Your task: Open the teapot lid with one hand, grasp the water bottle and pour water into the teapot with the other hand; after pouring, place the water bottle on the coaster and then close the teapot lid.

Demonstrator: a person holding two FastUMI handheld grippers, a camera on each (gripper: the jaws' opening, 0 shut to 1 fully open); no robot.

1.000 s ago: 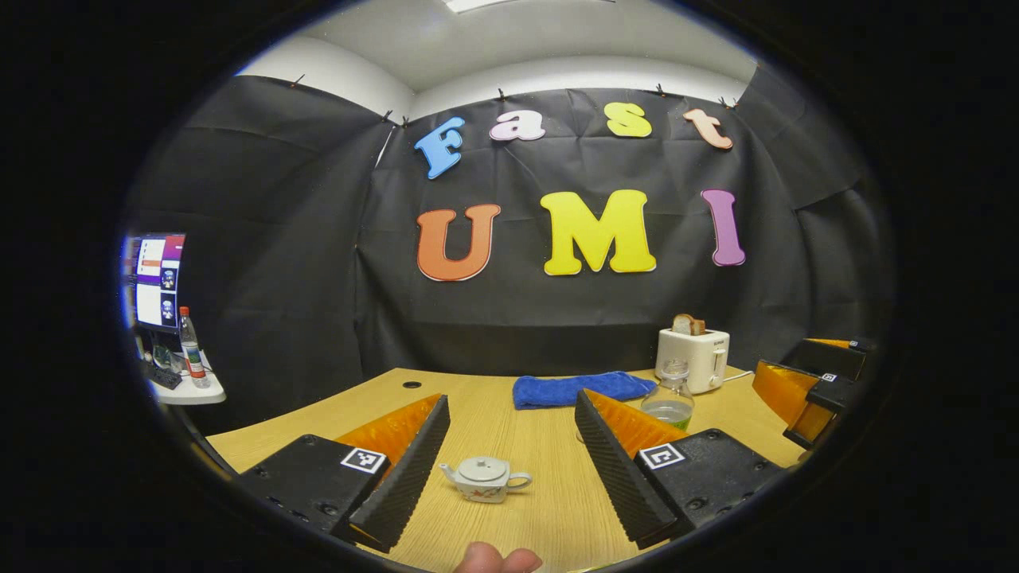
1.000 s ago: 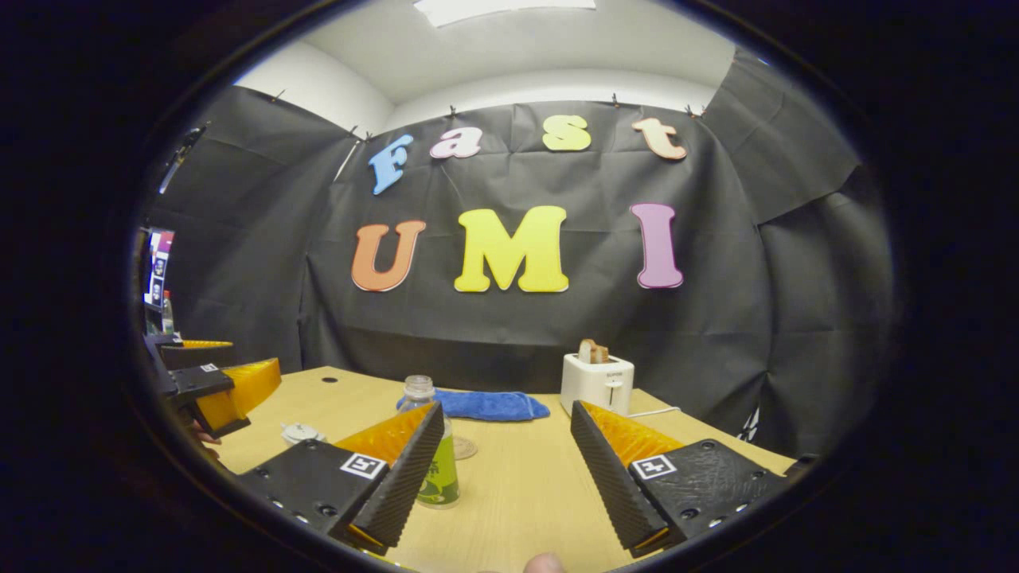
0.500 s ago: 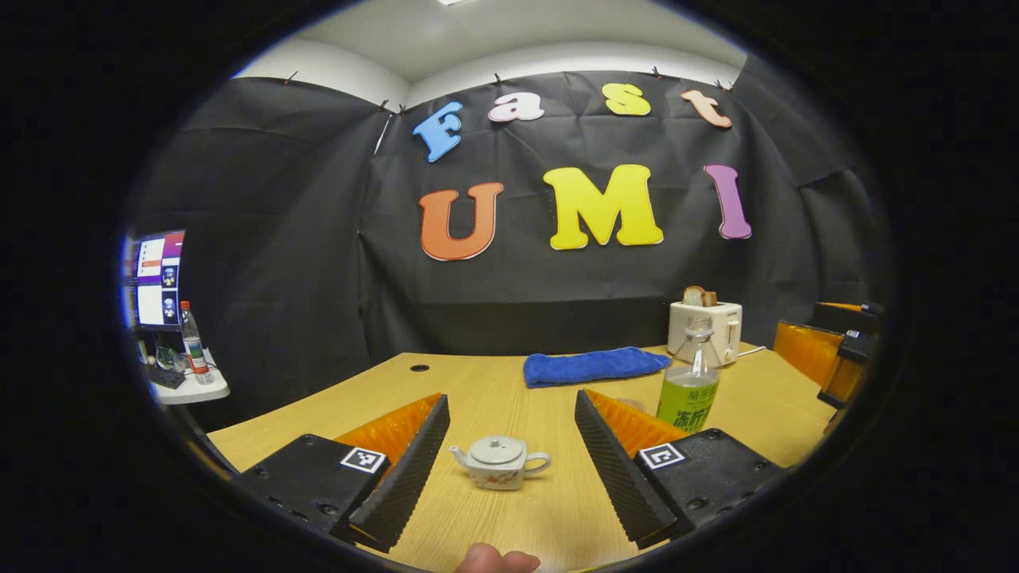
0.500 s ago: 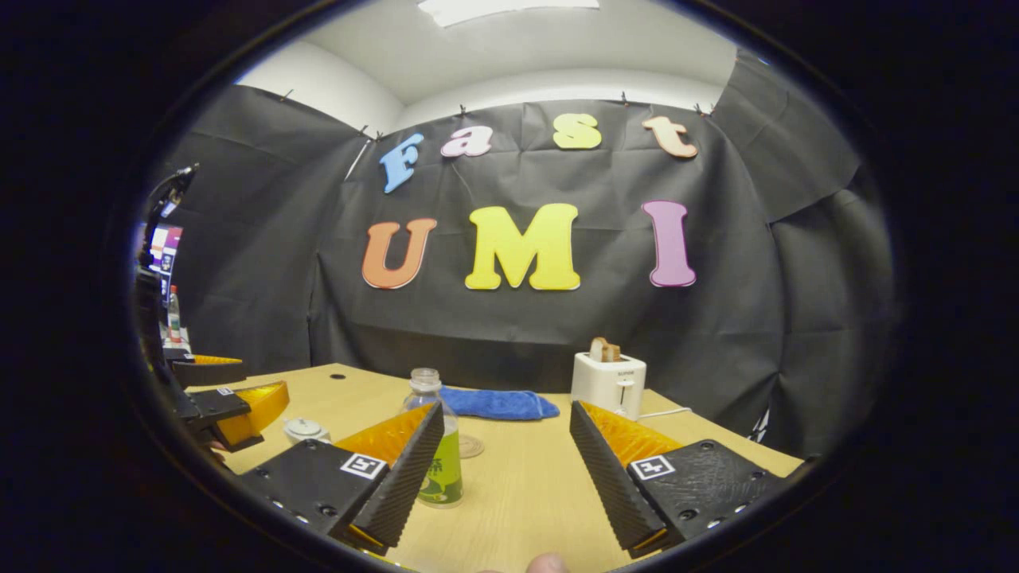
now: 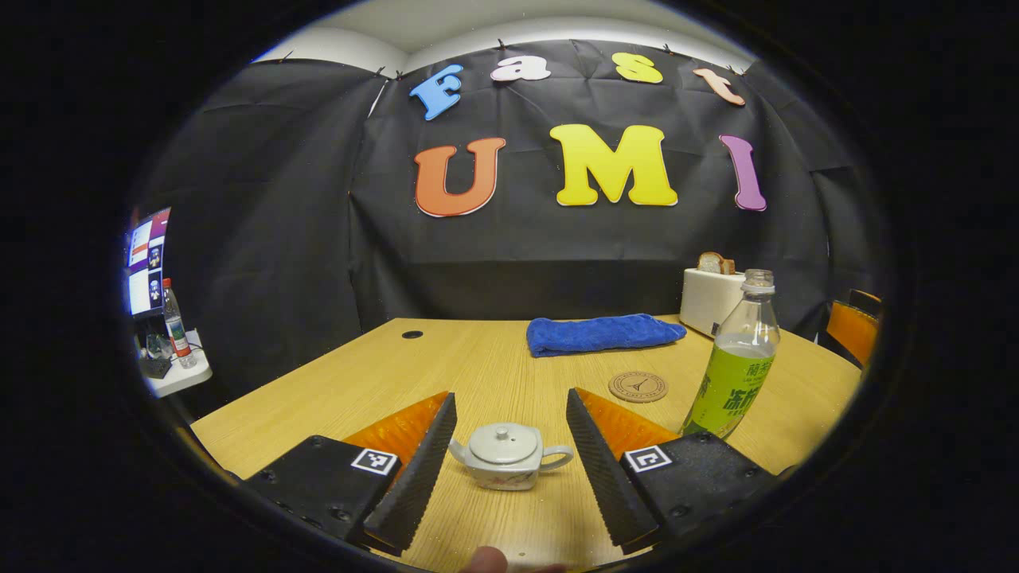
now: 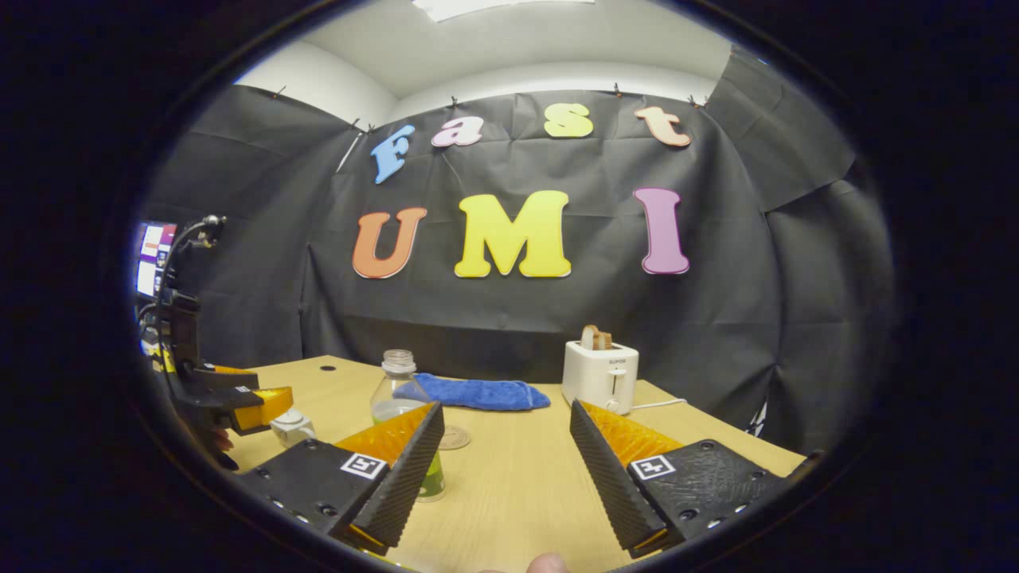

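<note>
A small white teapot [image 5: 506, 455] with its lid on sits on the wooden table, between the open fingers of my left gripper [image 5: 505, 454], which do not touch it. To its right stands an uncapped clear water bottle [image 5: 735, 362] with a green label. A round brown coaster [image 5: 638, 387] lies behind, between teapot and bottle. In the right gripper view, the bottle [image 6: 396, 391] stands partly behind the left finger of my open right gripper [image 6: 505, 465], whose fingers hold nothing. The teapot [image 6: 291, 426] sits far left there, beside the left gripper [image 6: 239, 395].
A blue towel [image 5: 603, 333] lies at the back of the table [image 5: 374, 382]. A white toaster [image 6: 599, 374] with bread stands at the back right. A monitor and another bottle [image 5: 174, 325] are on a side shelf at far left.
My left gripper has moved forward and tilted down, so the teapot now lies between its fingers. The right gripper has shifted slightly; the bottle stands a little farther left in its view.
</note>
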